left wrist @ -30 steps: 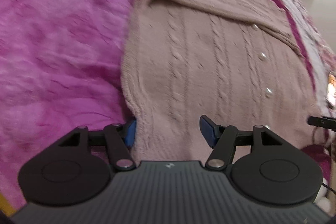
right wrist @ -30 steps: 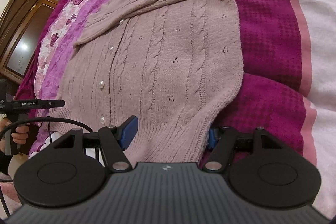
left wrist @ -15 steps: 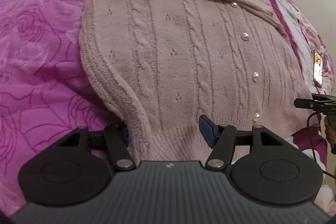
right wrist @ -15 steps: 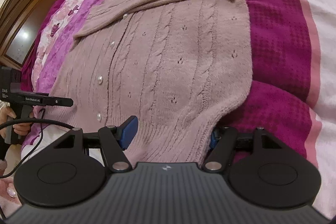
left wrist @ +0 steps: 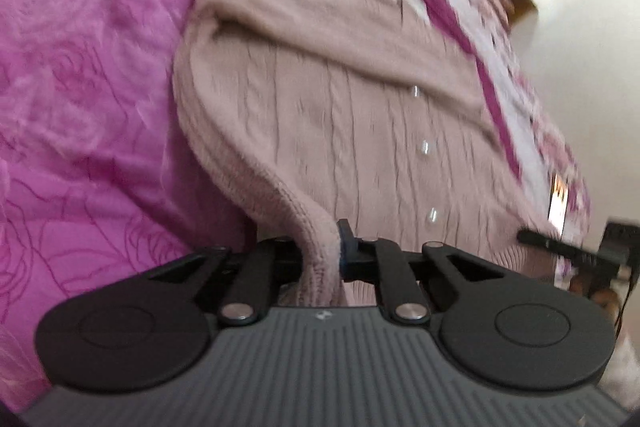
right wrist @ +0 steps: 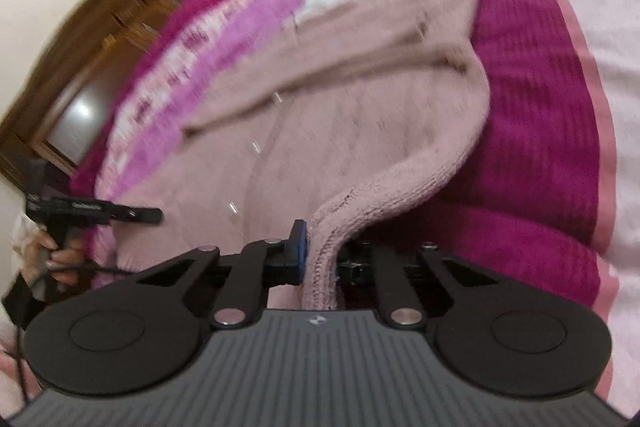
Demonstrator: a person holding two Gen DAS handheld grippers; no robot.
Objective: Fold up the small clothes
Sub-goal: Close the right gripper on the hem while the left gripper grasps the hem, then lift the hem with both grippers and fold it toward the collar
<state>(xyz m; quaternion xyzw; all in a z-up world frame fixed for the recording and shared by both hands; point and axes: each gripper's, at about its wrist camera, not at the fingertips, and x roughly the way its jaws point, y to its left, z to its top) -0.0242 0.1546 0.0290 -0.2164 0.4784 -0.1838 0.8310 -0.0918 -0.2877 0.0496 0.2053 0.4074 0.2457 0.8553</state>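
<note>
Pink and magenta blankets (left wrist: 80,107) cover the bed where the dusty-pink cable-knit cardigan (left wrist: 340,131) lies flat, its long axis running away from both cameras: ribbed hem nearest, folded sleeves across the far end, pearl buttons (left wrist: 424,148) in a line up the front. The left tool (left wrist: 322,251) has just closed and pinches the hem's left corner; the right tool (right wrist: 320,255) has likewise just closed on the right corner, lifting both slightly.
</note>
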